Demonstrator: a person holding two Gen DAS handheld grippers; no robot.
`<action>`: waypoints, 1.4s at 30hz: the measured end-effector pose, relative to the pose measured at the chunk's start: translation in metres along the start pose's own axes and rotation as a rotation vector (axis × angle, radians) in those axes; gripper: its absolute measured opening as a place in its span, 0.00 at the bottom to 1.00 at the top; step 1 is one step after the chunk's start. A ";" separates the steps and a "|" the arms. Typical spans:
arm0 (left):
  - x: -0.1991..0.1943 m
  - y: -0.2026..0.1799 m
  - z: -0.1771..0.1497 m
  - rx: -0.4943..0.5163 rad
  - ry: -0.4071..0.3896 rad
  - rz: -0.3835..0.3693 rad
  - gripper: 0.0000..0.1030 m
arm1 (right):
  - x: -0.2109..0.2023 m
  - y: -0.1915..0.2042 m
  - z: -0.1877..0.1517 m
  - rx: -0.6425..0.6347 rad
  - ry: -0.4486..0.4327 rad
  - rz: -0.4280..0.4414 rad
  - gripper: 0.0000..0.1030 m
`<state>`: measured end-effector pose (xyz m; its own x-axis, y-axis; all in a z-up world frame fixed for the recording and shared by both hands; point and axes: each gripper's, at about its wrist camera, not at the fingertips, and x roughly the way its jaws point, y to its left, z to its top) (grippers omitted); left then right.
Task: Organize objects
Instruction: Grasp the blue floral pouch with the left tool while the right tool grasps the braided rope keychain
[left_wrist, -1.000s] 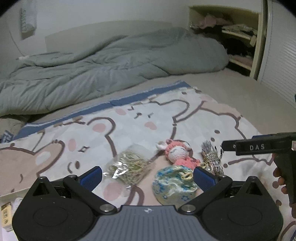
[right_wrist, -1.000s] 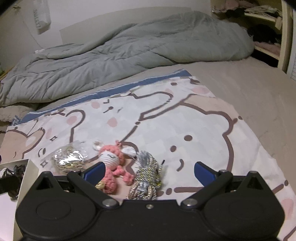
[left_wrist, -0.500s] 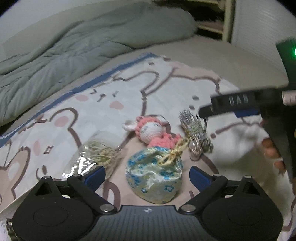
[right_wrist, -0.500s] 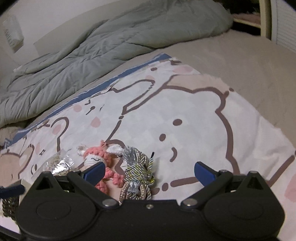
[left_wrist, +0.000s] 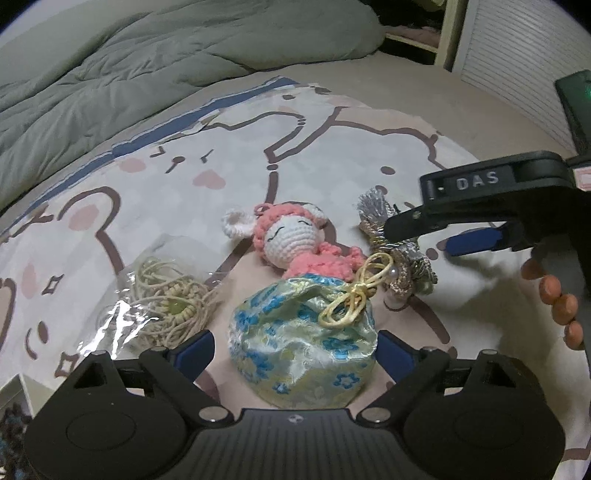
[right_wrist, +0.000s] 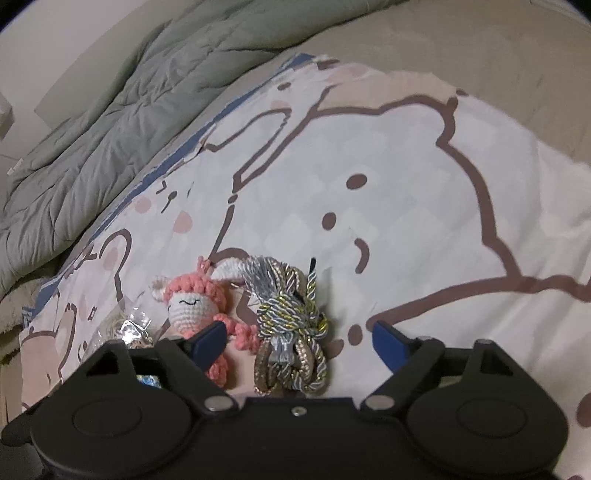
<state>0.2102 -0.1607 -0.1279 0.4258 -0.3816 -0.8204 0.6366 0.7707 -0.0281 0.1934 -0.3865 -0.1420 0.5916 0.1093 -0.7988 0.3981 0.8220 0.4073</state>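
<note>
A cartoon bear blanket (left_wrist: 332, 155) is spread flat over the bed, filling the middle of both views, apparently as a sorting surface; a grey duvet (left_wrist: 147, 66) is bunched out of the way at the upper left. Four small items are clustered at lower centre.

The brocade pouch (left_wrist: 301, 347), pale green with blue flowers and a yellow cord bow, is framed between the blue pads of the left gripper (left_wrist: 295, 345). The jaws are spread and have just been closing slightly, not yet pressing, so a grasp appears to be lined up.

The right gripper (right_wrist: 299, 338) is likewise unclenched, jaws just narrowing, astride the knotted silver-gold cord bundle (right_wrist: 291, 328).

A pink crocheted doll (left_wrist: 295, 240) is seen just above the pouch, a bagged cream string piece (left_wrist: 162, 299) to its left.
</note>
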 end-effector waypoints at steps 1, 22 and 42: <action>0.002 0.000 0.000 0.004 0.000 -0.012 0.90 | 0.002 0.001 0.000 0.007 0.004 0.001 0.78; 0.018 0.009 0.000 -0.065 0.013 -0.073 0.82 | 0.022 0.014 -0.001 -0.071 0.045 -0.018 0.47; -0.046 0.014 -0.002 -0.185 -0.091 0.039 0.82 | -0.036 0.031 -0.002 -0.205 -0.073 0.021 0.46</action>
<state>0.1982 -0.1312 -0.0921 0.5092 -0.3875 -0.7685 0.4930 0.8632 -0.1086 0.1834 -0.3636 -0.1018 0.6501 0.0928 -0.7542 0.2385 0.9174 0.3185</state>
